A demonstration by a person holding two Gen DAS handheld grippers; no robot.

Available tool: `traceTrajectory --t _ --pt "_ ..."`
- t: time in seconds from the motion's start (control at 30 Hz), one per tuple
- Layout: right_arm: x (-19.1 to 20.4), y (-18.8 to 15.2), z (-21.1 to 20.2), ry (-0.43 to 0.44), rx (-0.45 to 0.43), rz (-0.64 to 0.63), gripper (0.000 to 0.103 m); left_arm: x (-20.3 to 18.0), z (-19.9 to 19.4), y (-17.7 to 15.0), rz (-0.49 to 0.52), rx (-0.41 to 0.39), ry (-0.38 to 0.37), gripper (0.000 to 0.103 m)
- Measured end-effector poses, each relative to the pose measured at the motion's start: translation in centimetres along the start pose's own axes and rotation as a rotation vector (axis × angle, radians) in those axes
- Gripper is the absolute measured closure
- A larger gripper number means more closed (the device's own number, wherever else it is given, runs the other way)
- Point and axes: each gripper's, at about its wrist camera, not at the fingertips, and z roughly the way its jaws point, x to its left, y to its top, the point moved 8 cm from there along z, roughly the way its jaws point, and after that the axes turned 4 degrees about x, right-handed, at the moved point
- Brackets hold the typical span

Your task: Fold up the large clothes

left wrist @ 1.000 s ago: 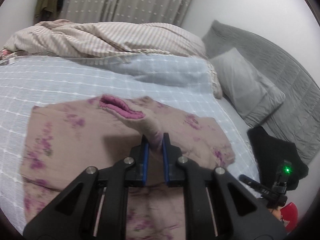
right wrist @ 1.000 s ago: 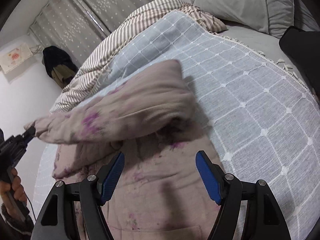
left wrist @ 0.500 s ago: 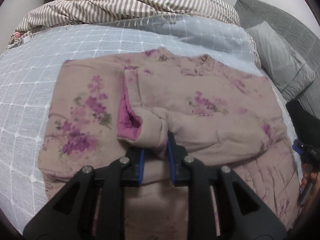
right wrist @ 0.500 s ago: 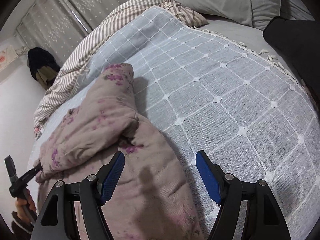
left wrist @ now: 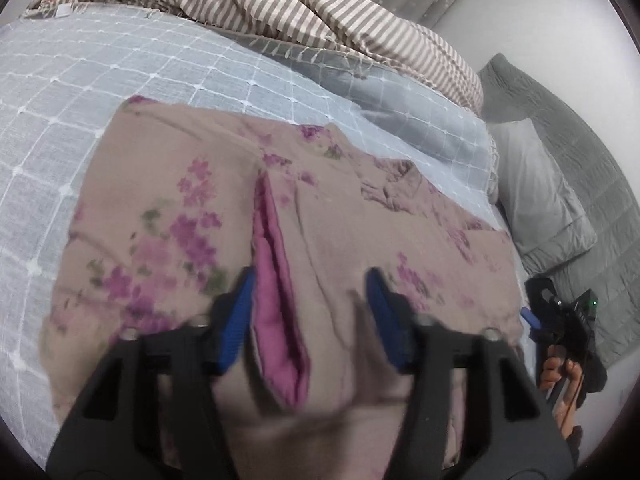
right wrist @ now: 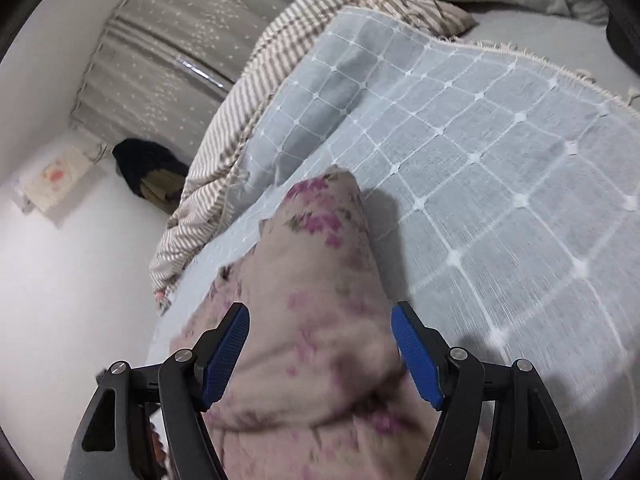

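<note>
Pale blue bedspread with a white grid [left wrist: 80,92] covers the bed, a brown-and-cream striped duvet [left wrist: 320,12] bunched at its far side and grey pillows [left wrist: 536,200] off to the right of the left claw. Spread on that bedspread, right ahead of and beneath both claws, lies the big dusty-pink padded garment with purple flower print [left wrist: 168,208], its bright magenta lining [left wrist: 276,320] showing along a folded-over edge.

It looks thick, soft and floppy, this one: quilted bulk that should sag and drag rather than hold a crease, and probably slide little on the woven cover. Best bet for a hold looks like a hem, cuff or doubled edge, where the padding is thin enough to pinch.

Left claw [left wrist: 310,320] now: its jaws are opening, blue pads clear of the cloth on both sides, with the magenta-lined fold lying between them and nothing pinched. Blur makes any light brushing impossible to rule out.

Right claw [right wrist: 320,356], seen also at the right edge of the left camera's view with a hand on its grip, stands wide apart, straddling a raised hump of the garment's side edge without visibly squeezing it.
</note>
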Motion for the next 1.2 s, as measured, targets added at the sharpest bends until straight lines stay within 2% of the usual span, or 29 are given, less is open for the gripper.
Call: traceTrajectory --t 0.03,0.1,0.2,0.23,0.27,0.3,0.33,0.4,0.43,0.47,0.57,0.67,0.73,0.83,0.93,1.07,1.2 --pt "-0.1 0.8 1.1 0.003 0.012 0.018 0.028 -0.3 0.4 0.4 0.024 -0.008 0.018 0.081" --pt "0.1 2.1 2.9 0.005 0.026 0.023 0.028 -1.7 0.4 1.4 0.077 -0.052 0.020 0.084" --pt "0.3 3.8 5.1 -0.029 0.028 0.002 0.029 -4.4 -2.6 2.7 0.158 -0.210 -0.055 0.085" --pt "0.4 4.3 5.7 -0.033 0.027 -0.006 0.039 -4.9 -3.5 2.9 0.175 -0.246 -0.062 0.085" --pt "0.7 4.7 6.4 -0.031 0.018 -0.027 0.058 -5.1 -4.1 3.0 0.196 -0.280 -0.046 0.085" --pt "0.8 4.9 6.8 -0.054 0.011 -0.047 0.064 -4.8 -4.0 3.1 0.208 -0.282 -0.012 0.084" --pt "0.4 5.1 7.4 -0.132 -0.001 -0.080 0.067 -4.1 -3.2 3.1 0.213 -0.257 0.033 0.084" --pt "-0.8 5.1 8.4 -0.249 0.002 -0.114 0.068 -1.9 0.6 2.0 0.222 -0.097 0.177 0.083" --pt "-1.3 5.1 8.8 -0.292 0.008 -0.123 0.067 -0.8 2.4 0.9 0.233 -0.013 0.230 0.080" --pt "-1.7 4.9 9.1 -0.303 0.009 -0.126 0.065 -0.2 3.5 -0.1 0.252 0.028 0.262 0.078" --pt "-1.8 4.6 8.3 -0.340 -0.012 -0.134 0.052 -0.6 2.5 -0.4 0.284 -0.034 0.305 0.071" --pt "-1.1 3.9 6.4 -0.353 -0.013 -0.149 0.041 -0.7 1.4 -0.4 0.272 -0.021 0.328 0.053" --pt "-0.7 3.1 5.0 -0.333 0.004 -0.141 0.039 -1.2 0.5 -0.9 0.266 -0.016 0.321 0.040" --pt "0.4 1.7 2.2 -0.314 0.013 -0.180 0.033 -1.7 -1.2 -1.9 0.255 -0.004 0.296 0.026" --pt "1.0 0.0 -0.8 -0.344 0.020 -0.219 0.029 -2.2 -3.2 -3.4 0.233 0.019 0.297 0.019" --pt "1.7 -2.6 -4.5 -0.352 0.041 -0.234 0.028 -2.7 -6.5 -5.8 0.182 0.065 0.274 0.017" --pt "2.3 -5.4 -8.0 -0.340 0.045 -0.241 0.024 -3.1 -10.7 -7.7 0.173 0.052 0.281 0.007"
